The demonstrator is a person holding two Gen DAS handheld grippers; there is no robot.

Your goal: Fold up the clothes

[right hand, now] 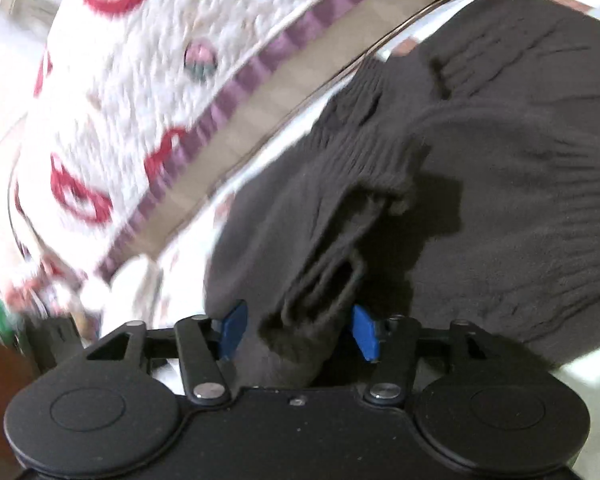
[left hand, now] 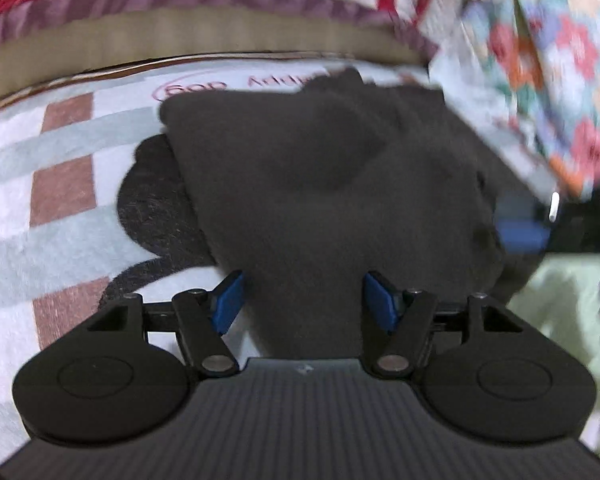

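A dark brown knitted sweater [left hand: 320, 184] lies folded on a checked bed cover [left hand: 60, 184]. My left gripper [left hand: 304, 300] is open at its near edge; a tongue of the knit runs between the blue pads [left hand: 230, 300], which stand apart from it. In the right wrist view the same sweater [right hand: 500, 160] shows a ribbed cuff and stacked folds. My right gripper [right hand: 300, 328] is open too, with a bunched fold of the fabric lying loose between its jaws. The right gripper's blue pad [left hand: 524, 228] shows at the sweater's right side in the left wrist view.
A white quilt [right hand: 140, 80] with red shapes and a purple striped border lies beyond the sweater. A floral cloth [left hand: 560, 60] hangs at the upper right. A black cartoon print [left hand: 156, 208] on the cover peeks out left of the sweater. Pale green fabric [left hand: 560, 300] is at the right.
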